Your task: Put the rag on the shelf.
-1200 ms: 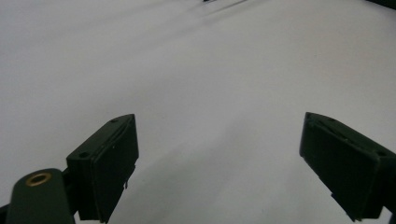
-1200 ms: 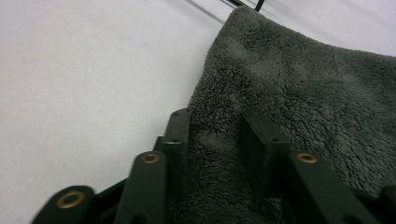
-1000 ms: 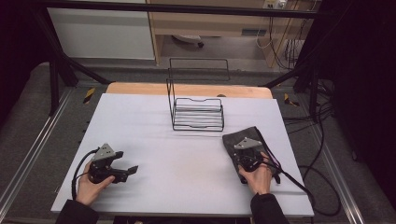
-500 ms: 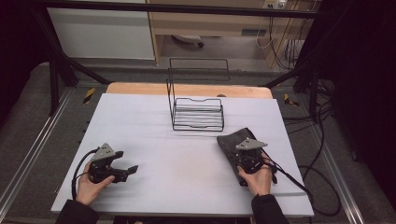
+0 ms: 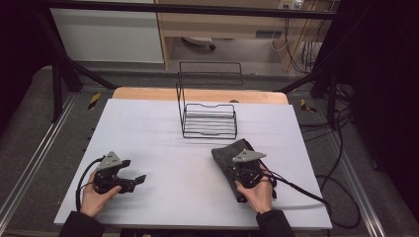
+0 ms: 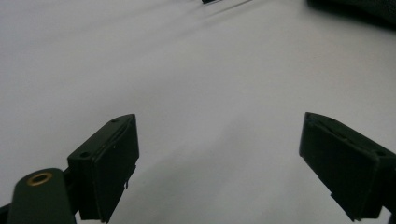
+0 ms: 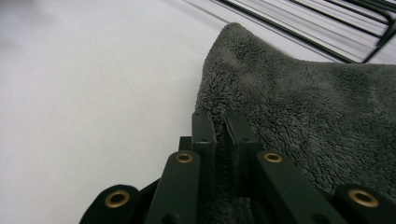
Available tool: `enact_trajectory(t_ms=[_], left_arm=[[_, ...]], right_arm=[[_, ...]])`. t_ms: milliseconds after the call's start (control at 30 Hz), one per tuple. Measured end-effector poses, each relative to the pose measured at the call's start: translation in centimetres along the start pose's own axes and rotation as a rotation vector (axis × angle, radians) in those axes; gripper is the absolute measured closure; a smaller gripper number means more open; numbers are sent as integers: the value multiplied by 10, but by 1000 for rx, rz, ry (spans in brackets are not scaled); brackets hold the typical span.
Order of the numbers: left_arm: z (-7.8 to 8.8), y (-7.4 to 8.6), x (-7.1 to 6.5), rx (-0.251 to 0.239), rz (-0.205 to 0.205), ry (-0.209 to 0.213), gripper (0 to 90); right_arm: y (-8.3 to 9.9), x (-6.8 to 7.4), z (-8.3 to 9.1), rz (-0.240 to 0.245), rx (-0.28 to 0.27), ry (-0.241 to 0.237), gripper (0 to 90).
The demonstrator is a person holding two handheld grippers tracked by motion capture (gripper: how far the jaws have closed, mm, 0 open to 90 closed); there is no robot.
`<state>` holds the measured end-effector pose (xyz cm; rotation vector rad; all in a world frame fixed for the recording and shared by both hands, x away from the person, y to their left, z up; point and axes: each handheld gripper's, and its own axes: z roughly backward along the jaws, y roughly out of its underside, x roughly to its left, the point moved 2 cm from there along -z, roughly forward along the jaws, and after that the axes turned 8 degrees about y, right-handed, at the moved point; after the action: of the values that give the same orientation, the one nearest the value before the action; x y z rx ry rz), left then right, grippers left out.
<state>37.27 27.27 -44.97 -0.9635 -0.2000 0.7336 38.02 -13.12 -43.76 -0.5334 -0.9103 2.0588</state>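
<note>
A dark grey fleece cloth point(image 5: 226, 154) lies on the white table point(image 5: 148, 128), in front of a black wire rack point(image 5: 210, 121). My right gripper point(image 5: 240, 159) is shut on the cloth's near edge. In the right gripper view its jaws point(image 7: 219, 119) stand almost together, with the fleece point(image 7: 303, 107) pinched between them and spreading off to the right. The rack's wires point(image 7: 299, 23) run across the top there. My left gripper point(image 5: 132, 171) rests open at the front left, a hand around it. Its jaws point(image 6: 224, 154) stand wide apart over bare table point(image 6: 187, 70).
A wooden strip point(image 5: 148, 94) runs along the table's far edge, behind the rack. Black cables point(image 5: 306, 190) trail from the right gripper over the table's right side to the floor. Dark frame bars stand at both far corners.
My right gripper has slid to the left across the table and dragged the grey cloth with it. The left gripper has stayed where it was.
</note>
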Motion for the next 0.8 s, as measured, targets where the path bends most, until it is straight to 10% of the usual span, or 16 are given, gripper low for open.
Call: enact_trajectory(t_ms=[800], left_arm=[[0,0,0,1,3,-2,121]], right_arm=[[-27,59,-28,-7,-1,-104,839]])
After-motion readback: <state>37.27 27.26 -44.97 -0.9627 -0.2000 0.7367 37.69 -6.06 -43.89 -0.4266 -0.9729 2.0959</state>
